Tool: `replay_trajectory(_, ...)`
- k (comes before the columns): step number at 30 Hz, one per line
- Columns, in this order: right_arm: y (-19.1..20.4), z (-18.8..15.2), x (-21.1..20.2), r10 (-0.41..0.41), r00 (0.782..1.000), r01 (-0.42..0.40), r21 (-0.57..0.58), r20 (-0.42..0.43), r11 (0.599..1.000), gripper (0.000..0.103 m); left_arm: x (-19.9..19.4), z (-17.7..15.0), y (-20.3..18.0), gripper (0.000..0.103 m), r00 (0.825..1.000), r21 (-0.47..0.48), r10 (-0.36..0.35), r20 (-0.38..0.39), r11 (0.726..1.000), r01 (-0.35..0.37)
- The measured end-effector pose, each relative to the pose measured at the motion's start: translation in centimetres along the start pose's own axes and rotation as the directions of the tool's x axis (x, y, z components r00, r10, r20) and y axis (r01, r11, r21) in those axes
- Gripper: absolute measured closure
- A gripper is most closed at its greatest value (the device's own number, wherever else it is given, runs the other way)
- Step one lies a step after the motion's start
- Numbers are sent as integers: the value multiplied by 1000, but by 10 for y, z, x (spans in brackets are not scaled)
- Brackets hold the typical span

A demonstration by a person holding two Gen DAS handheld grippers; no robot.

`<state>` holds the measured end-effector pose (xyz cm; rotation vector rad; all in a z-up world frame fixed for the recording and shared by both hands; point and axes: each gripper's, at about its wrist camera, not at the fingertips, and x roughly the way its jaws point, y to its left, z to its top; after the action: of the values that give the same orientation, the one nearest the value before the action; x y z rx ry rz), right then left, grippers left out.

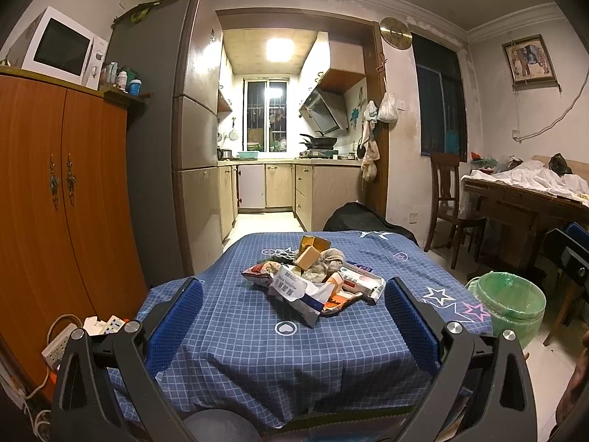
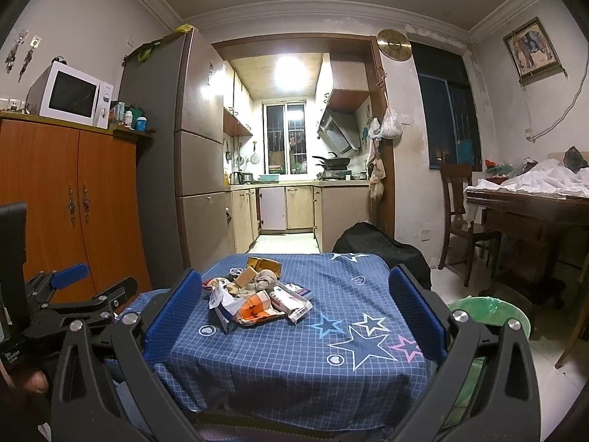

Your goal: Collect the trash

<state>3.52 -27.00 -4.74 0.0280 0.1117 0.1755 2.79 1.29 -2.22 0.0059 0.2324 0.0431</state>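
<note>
1. The left gripper (image 1: pixel 293 287) hangs above the near edge of the table (image 1: pixel 235 339), its two blue-padded fingers (image 1: pixel 176 316) spread wide with nothing between them.
2. The right gripper (image 2: pixel 294 302) is also spread wide and empty, held over the table's near right part.
3. The trash pile (image 1: pixel 313 276) sits in the middle of the table on a blue checked cloth (image 1: pixel 331 361) printed with stars and hearts.
4. In the pile: a crumpled white wrapper (image 1: pixel 294 289) at the front, an orange packet (image 2: pixel 256 307), a tan box (image 1: pixel 309 256), grey crumpled paper (image 1: pixel 331 258) and a flat white-and-pink pack (image 1: pixel 362 280) on the right side.
5. A bin (image 1: pixel 515 302) lined with a green bag stands on the floor just beside the table's right edge.
6. In the right wrist view, the left gripper's black frame shows at the far left, next to an orange cupboard (image 2: pixel 55 199) that carries a white microwave (image 2: pixel 73 95).
7. Behind the table, a doorway opens onto a lit kitchen (image 1: pixel 276 140).
</note>
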Motion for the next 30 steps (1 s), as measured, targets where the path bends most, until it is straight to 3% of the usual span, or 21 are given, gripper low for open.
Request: replay_trajectory(30, 0, 7, 1, 9, 1000, -10, -31, -18, 999, 5, 3, 0, 8, 5, 1000, 1, 27, -2, 1000, -27)
